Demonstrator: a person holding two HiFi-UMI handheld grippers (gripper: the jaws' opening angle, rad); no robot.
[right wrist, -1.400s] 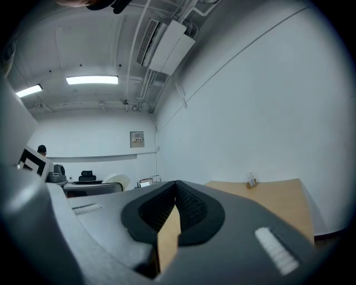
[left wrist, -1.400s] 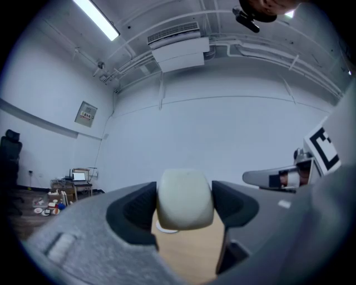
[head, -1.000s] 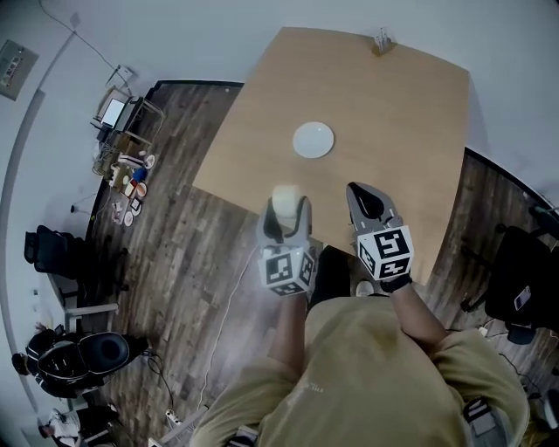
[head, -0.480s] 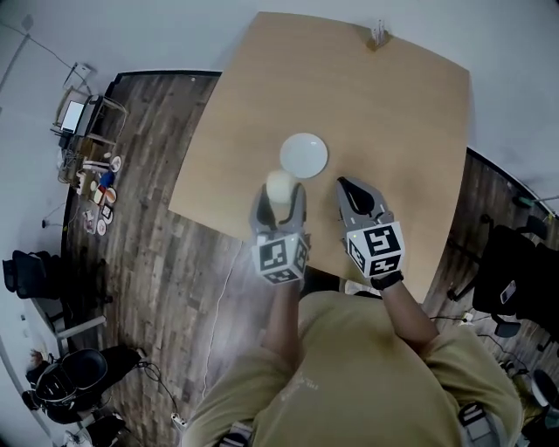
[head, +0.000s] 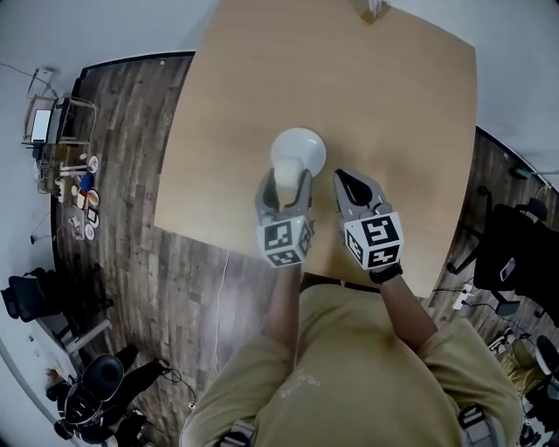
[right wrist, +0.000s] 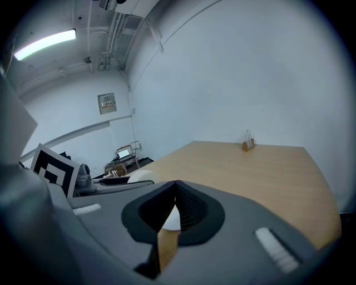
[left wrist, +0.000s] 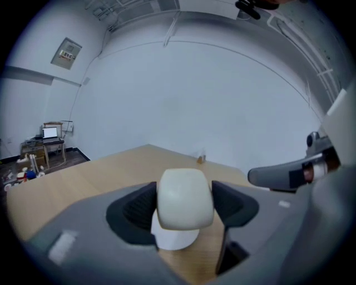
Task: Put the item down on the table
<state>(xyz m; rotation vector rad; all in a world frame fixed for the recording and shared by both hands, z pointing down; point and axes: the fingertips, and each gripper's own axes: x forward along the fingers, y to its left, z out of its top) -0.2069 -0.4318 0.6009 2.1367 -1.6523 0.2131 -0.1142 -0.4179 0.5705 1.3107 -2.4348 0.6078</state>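
Note:
A cream-white cup [head: 283, 182] is pinched between the jaws of my left gripper [head: 284, 187], which is shut on it. In the head view the cup hangs over the near rim of a white round plate [head: 300, 147] on the light wooden table [head: 402, 113]. In the left gripper view the cup [left wrist: 184, 198] fills the gap between the jaws, with the plate [left wrist: 174, 241] showing just under it. My right gripper [head: 350, 182] is beside it to the right, shut with nothing held. In its own view the right gripper [right wrist: 175, 187] has its tips touching.
A small wooden holder [head: 375, 9] stands at the table's far edge. The near table edge runs just under the grippers. Dark wood floor lies to the left, with a cluttered rack [head: 74, 179] and chairs. A black chair [head: 507, 253] stands to the right.
Both grippers have moved forward over the table. The cup, earlier short of the plate near the table edge, now sits over the plate's near rim.

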